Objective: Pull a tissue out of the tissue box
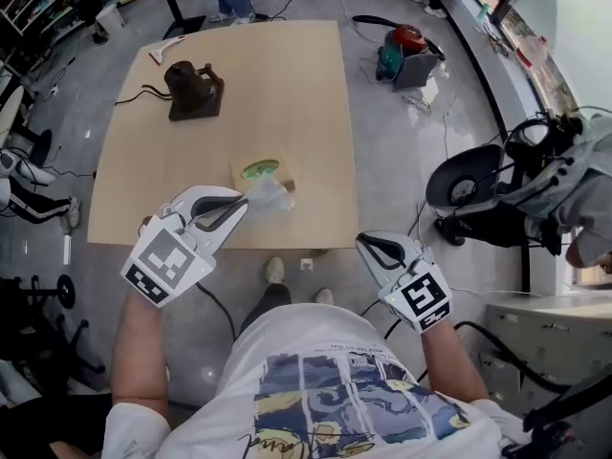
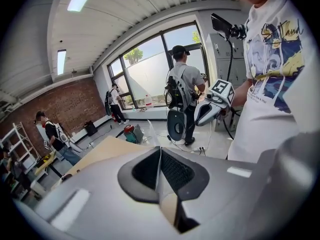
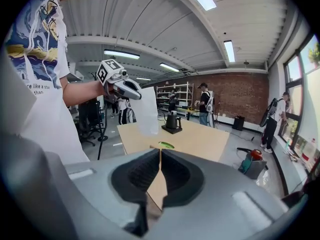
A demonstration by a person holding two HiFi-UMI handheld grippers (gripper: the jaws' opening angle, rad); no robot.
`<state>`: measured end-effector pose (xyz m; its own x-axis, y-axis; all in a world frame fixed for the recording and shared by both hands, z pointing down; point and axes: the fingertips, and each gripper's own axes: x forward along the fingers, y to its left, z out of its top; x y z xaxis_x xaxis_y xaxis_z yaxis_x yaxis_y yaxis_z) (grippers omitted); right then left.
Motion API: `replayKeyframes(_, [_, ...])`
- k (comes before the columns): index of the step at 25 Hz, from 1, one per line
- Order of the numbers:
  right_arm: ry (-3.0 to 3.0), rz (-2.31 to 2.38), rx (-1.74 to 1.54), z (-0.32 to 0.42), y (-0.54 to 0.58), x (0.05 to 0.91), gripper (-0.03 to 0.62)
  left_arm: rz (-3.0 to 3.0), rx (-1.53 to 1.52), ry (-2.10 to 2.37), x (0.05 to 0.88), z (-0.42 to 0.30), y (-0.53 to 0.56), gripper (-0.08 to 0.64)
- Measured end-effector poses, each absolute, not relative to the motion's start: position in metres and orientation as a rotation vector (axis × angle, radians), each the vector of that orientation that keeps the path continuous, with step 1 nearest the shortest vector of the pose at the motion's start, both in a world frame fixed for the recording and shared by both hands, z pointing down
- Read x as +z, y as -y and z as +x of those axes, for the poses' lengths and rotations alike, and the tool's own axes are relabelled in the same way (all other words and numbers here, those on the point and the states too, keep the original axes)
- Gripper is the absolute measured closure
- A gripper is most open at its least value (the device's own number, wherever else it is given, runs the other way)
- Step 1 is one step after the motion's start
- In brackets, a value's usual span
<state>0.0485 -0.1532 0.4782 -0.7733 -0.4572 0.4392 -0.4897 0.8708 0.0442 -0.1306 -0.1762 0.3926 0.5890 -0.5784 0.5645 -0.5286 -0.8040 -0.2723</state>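
Pull looks done: left gripper [image 1: 239, 206] pinches the tissue [image 1: 271, 195], seemingly clear of the tissue box [image 1: 258, 171] at its one o'clock; right gripper [image 1: 369, 245] closed, empty

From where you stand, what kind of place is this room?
Probably a workshop or lab in a loft-style industrial building: it has a brick wall, metal shelves and tall windows.

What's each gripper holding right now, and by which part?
Left gripper pinches the tissue by its top edge; the rest hangs below. Right gripper is shut on nothing.
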Motion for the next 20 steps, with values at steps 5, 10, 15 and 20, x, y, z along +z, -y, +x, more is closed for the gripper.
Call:
replayKeyframes(5, [2.610,0.635,0.074,0.040,0.136,0.472,0.580,-2.721,-1.023,-0.948,0.383,-0.122,0.131,0.552])
replayKeyframes(10, [2.625,0.564,0.049,0.034,0.129,0.471,0.580,-2.699,-1.048,-0.953,0.383,-0.113,0.098,0.552])
replayKeyframes(15, [2.632,0.507,0.033,0.025,0.113,0.471,0.580,-2.701,-1.064,-0.954,0.387,-0.105,0.064,0.552])
replayKeyframes(20, [2.640,0.456,0.022,0.015,0.107,0.474,0.580,-2.710,-1.080,-0.945,0.395,-0.099,0.046,0.552])
